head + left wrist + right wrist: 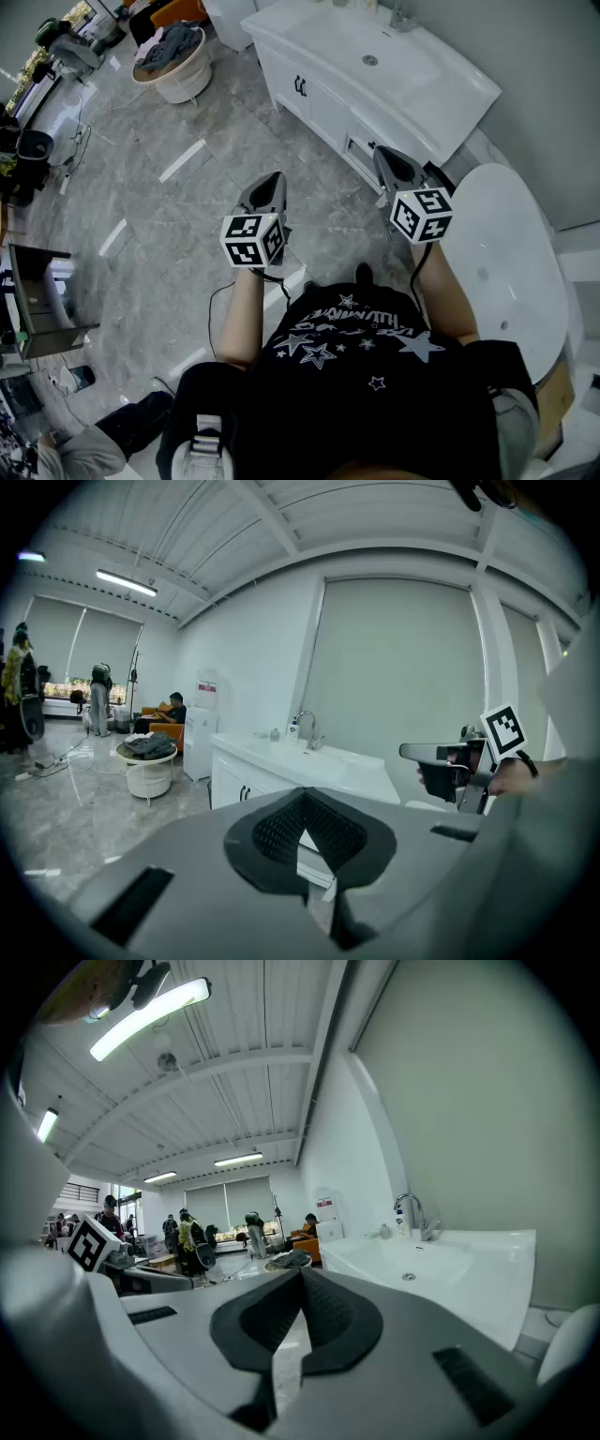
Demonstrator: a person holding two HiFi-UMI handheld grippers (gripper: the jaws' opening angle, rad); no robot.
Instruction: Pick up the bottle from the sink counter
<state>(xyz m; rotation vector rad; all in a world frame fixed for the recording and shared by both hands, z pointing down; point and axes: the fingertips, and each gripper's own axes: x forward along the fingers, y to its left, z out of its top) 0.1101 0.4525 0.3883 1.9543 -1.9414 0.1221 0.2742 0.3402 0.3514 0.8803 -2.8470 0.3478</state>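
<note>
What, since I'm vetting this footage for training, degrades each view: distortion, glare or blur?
Head view: sharp and evenly lit, though bright reflections streak the glossy grey marble floor and the white sink counter nearly washes out. Left gripper view: heavy fisheye, black corners, the small white bottle by the chrome tap tiny. Right gripper view: same bending, with a glaring ceiling tube light.

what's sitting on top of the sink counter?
Along the back of the sink counter: a faucet, a small white bottle right beside it, and a smaller pale item, too small to identify. The right gripper covers part of its near edge.
</note>
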